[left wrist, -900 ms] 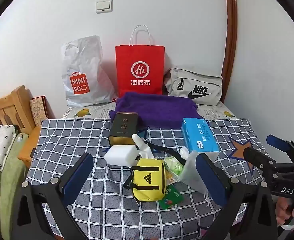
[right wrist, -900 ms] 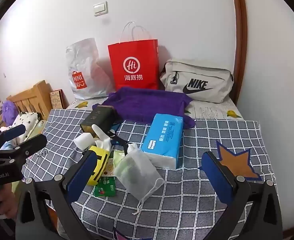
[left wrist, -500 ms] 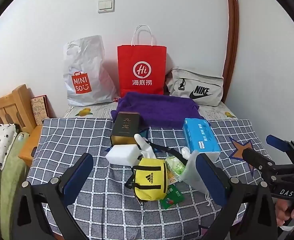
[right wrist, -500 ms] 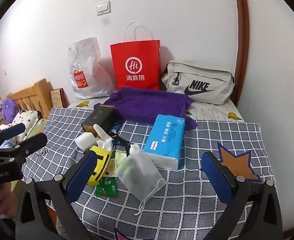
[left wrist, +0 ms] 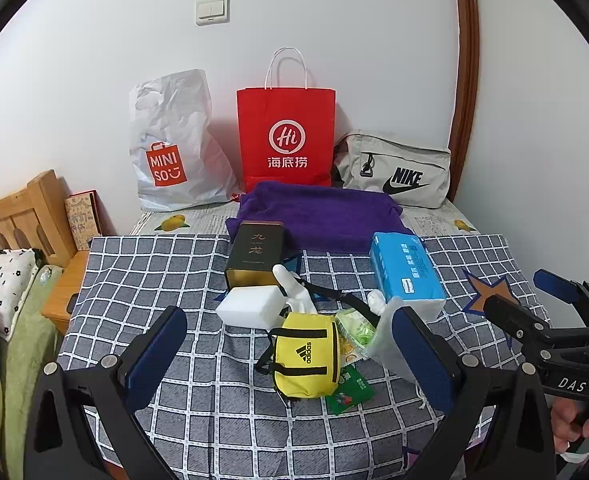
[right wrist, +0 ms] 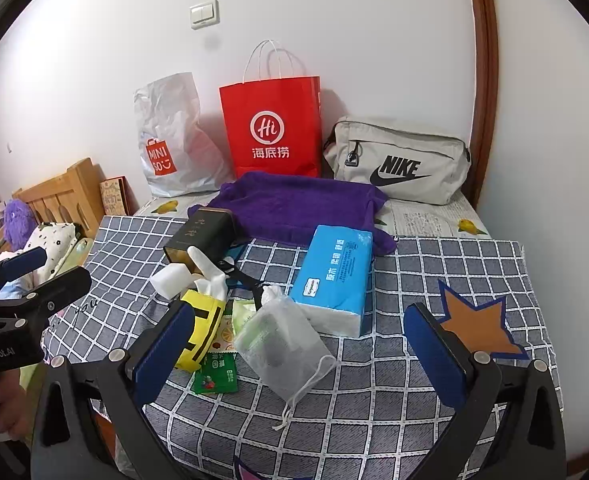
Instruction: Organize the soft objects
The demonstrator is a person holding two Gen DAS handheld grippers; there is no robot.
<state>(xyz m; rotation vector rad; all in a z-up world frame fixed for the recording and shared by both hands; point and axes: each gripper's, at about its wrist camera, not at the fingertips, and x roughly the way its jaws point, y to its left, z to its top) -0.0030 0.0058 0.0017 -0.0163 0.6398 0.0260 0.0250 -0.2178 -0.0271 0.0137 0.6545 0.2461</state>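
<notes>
A pile lies mid-table on the checked cloth: a yellow adidas pouch, a white sponge block, a blue tissue pack, a white mesh drawstring bag, a dark tin, green snack packets. A purple towel lies behind. My left gripper is open, held short of the pouch. My right gripper is open, short of the mesh bag. Both are empty.
Against the wall stand a white Miniso bag, a red paper bag and a grey Nike bag. A wooden headboard and bedding are at the left. The table's front edge is close below me.
Both views have shifted slightly; the scene sits a little further right and lower than before. Nothing on the table has moved and both grippers stay open.
</notes>
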